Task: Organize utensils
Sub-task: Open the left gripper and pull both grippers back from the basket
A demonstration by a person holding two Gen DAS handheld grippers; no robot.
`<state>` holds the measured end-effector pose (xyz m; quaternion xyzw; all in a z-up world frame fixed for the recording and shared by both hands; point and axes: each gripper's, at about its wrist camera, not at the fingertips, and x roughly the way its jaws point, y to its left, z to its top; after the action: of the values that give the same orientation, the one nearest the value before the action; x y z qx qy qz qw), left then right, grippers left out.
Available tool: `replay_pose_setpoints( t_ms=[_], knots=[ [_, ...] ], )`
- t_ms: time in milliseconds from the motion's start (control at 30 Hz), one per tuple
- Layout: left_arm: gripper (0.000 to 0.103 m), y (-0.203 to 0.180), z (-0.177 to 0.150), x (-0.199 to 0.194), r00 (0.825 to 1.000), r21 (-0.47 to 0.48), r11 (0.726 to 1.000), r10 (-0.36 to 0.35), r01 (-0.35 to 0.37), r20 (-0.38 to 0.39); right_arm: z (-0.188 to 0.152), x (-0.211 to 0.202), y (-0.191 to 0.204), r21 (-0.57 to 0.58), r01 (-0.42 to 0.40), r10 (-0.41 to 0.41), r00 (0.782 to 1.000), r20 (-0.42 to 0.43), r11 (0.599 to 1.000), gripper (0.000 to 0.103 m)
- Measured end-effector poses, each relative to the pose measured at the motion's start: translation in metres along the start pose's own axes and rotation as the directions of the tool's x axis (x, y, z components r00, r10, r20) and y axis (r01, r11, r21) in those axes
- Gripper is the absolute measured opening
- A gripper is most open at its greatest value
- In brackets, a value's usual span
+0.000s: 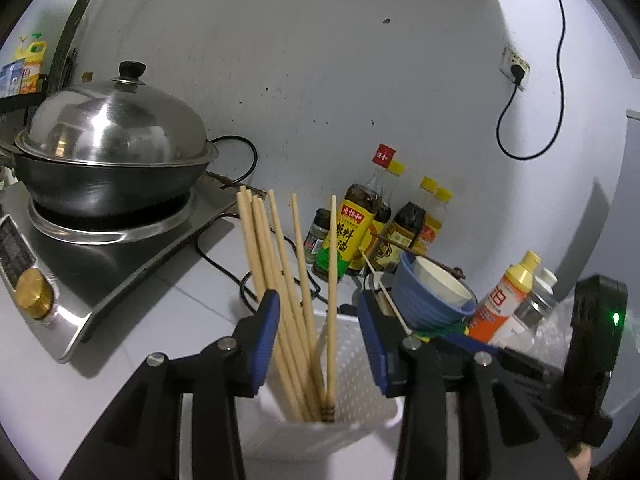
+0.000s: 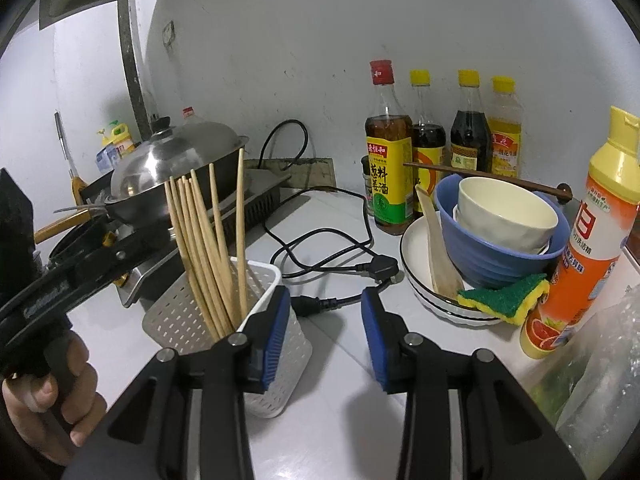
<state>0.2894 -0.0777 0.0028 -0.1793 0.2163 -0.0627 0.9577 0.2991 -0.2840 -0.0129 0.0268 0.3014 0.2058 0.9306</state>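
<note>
Left wrist view
Holder: a white perforated plastic utensil basket stands on the pale countertop, right in front of the camera.
Chopsticks: a bundle of pale wooden chopsticks stands inside it, thick ends down, tips up and fanned toward the wall; long axis near upright, most leaning left, one almost vertical.
Left gripper: the left gripper, with blue-padded black fingers, has its jaws apart on either side of the bundle and the basket mouth; the pads press on nothing.
Risk: the left pad sits very close to the leaning sticks, so a sideways pull-back could rake them and tip the light basket.

Right wrist view
Right gripper: the right gripper is parted and empty; its left pad is in front of the basket's near corner, whether touching I cannot tell.
Basket: it is to the left of the black power cable and plug, beside the induction cooker.
Leftover utensils: a dark chopstick lies level across the stacked blue bowl; a pale wooden spatula leans in the white plate.
Risk: reaching for them could snag the cable or jolt the stacked bowls.
</note>
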Motion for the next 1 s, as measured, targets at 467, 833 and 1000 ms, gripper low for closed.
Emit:
replay_pose_setpoints(
  t_ms=[467,833,1000],
  knots=[
    [0.041,0.017,-0.013,-0.061,1.000,0.024,1.000,0.012,-0.012,0.006,-0.015,-0.027,0.044,-0.054,0.013,-0.014,1.000,-0.010,0.998,0.042],
    [0.043,0.038,-0.035,-0.105,0.999,0.035,0.999,0.030,-0.029,-0.015,-0.046,-0.052,0.072,-0.065,0.022,-0.024,0.999,-0.033,0.998,0.043],
    [0.048,0.046,-0.038,-0.130,0.999,0.050,0.998,0.042,-0.042,0.001,-0.058,-0.071,0.083,-0.073,0.038,-0.041,0.999,-0.031,0.997,0.043]
  ],
)
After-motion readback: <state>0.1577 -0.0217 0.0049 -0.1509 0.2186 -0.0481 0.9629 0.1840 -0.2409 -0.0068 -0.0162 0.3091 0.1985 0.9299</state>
